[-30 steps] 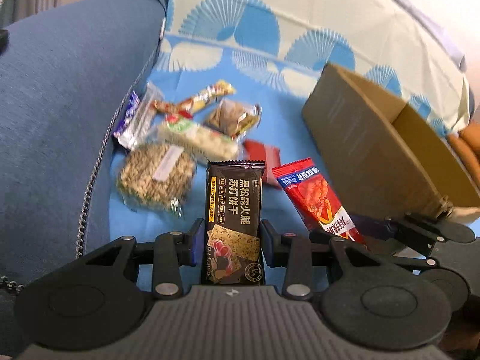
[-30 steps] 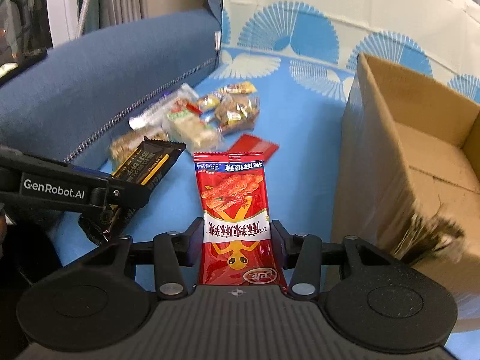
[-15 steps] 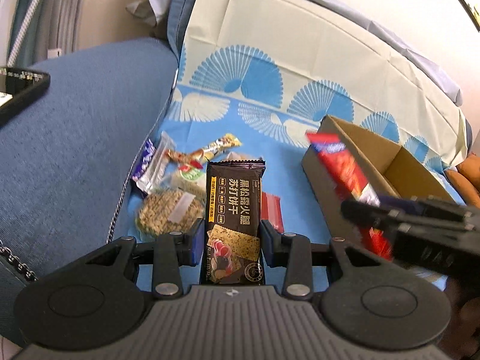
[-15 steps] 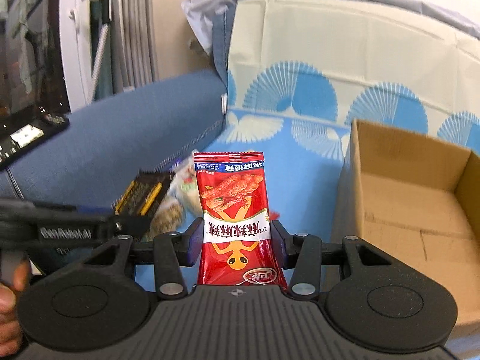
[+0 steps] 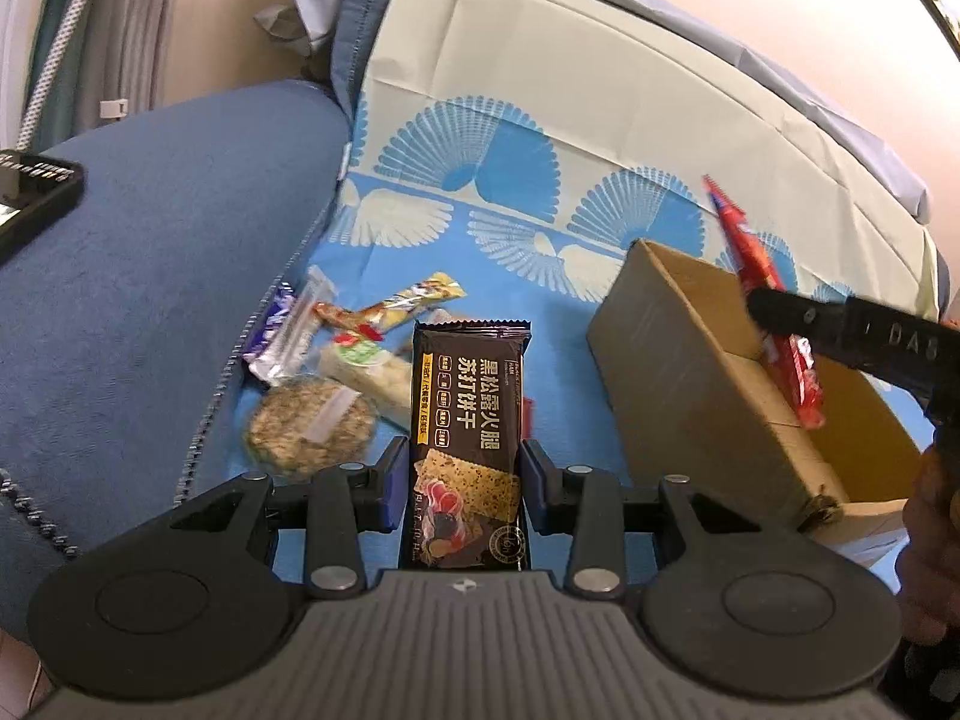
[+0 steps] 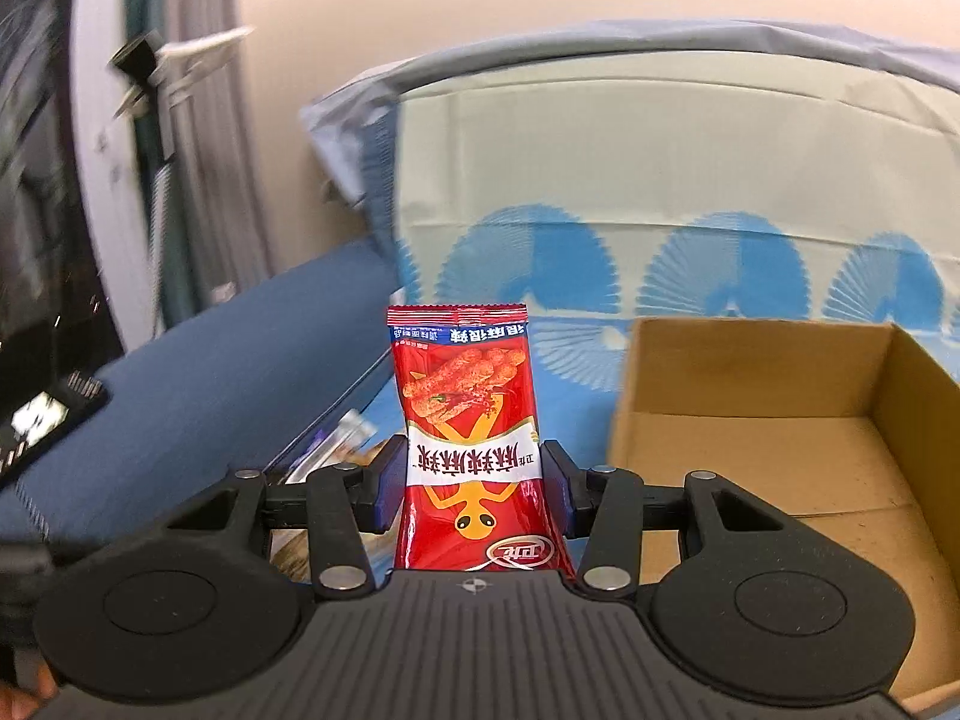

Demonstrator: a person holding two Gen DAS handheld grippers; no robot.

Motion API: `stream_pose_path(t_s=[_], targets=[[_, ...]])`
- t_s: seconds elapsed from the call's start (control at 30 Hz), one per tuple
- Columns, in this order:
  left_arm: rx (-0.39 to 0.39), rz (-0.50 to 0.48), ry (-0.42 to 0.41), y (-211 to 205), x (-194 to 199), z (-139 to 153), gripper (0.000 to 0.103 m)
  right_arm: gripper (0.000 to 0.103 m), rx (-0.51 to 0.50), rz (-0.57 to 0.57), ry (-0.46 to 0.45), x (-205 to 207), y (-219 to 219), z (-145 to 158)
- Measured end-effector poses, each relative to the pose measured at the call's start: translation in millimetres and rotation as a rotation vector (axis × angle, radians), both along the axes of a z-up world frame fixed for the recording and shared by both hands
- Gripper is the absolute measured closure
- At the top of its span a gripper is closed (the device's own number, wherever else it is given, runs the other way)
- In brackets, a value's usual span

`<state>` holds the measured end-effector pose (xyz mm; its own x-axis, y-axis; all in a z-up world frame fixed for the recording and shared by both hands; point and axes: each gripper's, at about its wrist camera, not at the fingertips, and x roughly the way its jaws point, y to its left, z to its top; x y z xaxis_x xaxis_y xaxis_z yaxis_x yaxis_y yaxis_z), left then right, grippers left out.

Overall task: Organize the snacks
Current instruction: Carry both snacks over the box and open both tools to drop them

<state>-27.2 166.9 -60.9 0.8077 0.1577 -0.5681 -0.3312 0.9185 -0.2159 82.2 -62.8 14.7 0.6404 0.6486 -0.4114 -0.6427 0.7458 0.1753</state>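
My left gripper is shut on a dark brown cracker packet, held upright above the blue patterned cloth. In the right wrist view my right gripper is shut on a red snack packet, raised to the left of an open cardboard box. The left wrist view shows that red snack packet up over the cardboard box, gripped in the right gripper's black fingers. The box looks empty inside.
Several loose snacks lie on the cloth left of the cracker packet, next to a blue sofa arm. A dark phone rests on that arm. A cushion covered with the cloth rises behind. A hand shows at the right edge.
Both grippers have risen with their packets. The right one lifted the red packet from the cloth up over the box; the left one rose less.
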Motion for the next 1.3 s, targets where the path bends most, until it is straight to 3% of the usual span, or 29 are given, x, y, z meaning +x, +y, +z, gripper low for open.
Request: stream_pose_path(t_s=[0.23,0.6,0.83,1.0,1.03,1.1,1.13,1.3], targets=[[-0.001,-0.069,-0.040,-37.6,32.1,29.7,0.061,0.054,0.087,-0.181,0.039,35.6,-51.4,9.9],[0.006,-0.211,-0.111,-108.6,88.7,66.4,0.061,0.054,0.145,-0.483,0.108,71.9,-126.7,-1.1],[0.004,-0.254,-0.130,-142.6,120.2,76.8,0.061,0.054,0.165,-0.614,0.102,79.0,-164.0,-5.4],[-0.001,-0.287,-0.162,-164.9,141.8,93.4,0.060,0.053,0.173,-0.638,0.090,80.7,-172.9,-3.5],[-0.004,-0.297,-0.174,-169.6,143.8,97.6,0.058,0.051,0.167,-0.636,0.085,80.9,-171.7,-3.6],[0.002,-0.325,-0.196,-178.1,146.4,104.1,0.038,0.039,0.153,-0.640,0.080,80.5,-169.8,-3.9],[0.014,-0.335,-0.207,-182.4,145.3,106.1,0.035,0.030,0.151,-0.645,0.076,80.5,-169.4,-2.4],[0.089,-0.367,-0.246,-196.4,124.5,94.9,0.034,0.028,0.142,-0.640,0.070,81.4,-169.8,-1.6]])
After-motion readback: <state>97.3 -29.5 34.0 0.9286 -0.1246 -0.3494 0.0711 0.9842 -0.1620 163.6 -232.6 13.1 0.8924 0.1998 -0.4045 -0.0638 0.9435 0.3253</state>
